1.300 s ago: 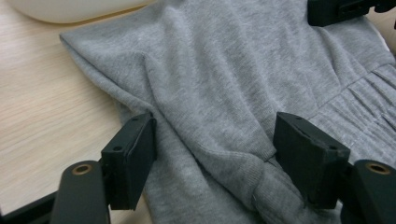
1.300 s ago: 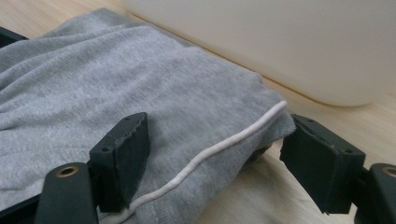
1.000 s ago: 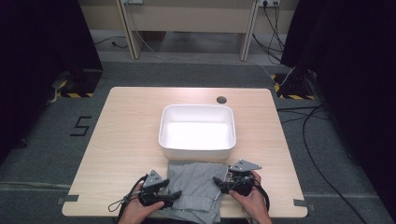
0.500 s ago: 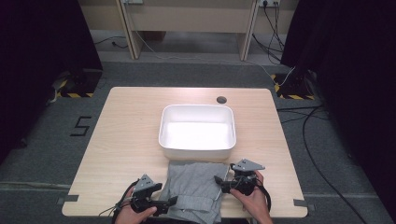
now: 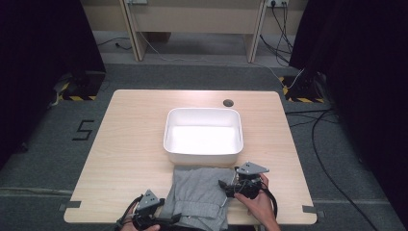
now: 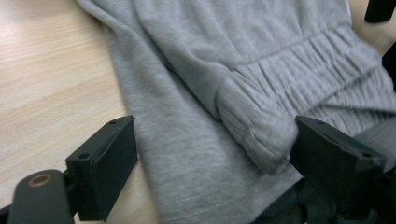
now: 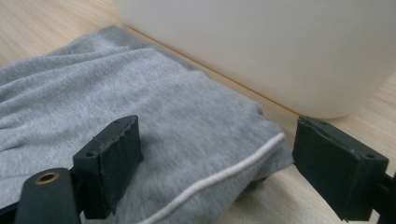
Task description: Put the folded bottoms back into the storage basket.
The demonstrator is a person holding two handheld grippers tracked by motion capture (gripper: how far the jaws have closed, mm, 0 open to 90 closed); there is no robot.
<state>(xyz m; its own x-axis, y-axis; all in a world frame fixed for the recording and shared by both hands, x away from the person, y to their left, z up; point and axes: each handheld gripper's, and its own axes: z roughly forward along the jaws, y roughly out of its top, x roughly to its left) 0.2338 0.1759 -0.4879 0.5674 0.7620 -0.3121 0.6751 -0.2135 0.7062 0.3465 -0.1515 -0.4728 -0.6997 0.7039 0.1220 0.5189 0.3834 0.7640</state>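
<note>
The table [image 5: 130, 144] carries a white tub [image 5: 203, 154] at its middle, and a grey garment [image 5: 199, 197] lies flat just in front of it, its far edge against the tub's wall and its near edge at the table's rim. The right hand [image 5: 260, 204] rests on the table beside the garment's right edge, its tool [image 5: 227, 186] level and pointing left; the left tool [image 5: 171, 220] lies low at the near left corner, pointing right. Both tools' jaws have just been opening and now stand wide, cloth between them but unpinched. Since a second ago the left tool has drawn back toward the near edge.
</note>
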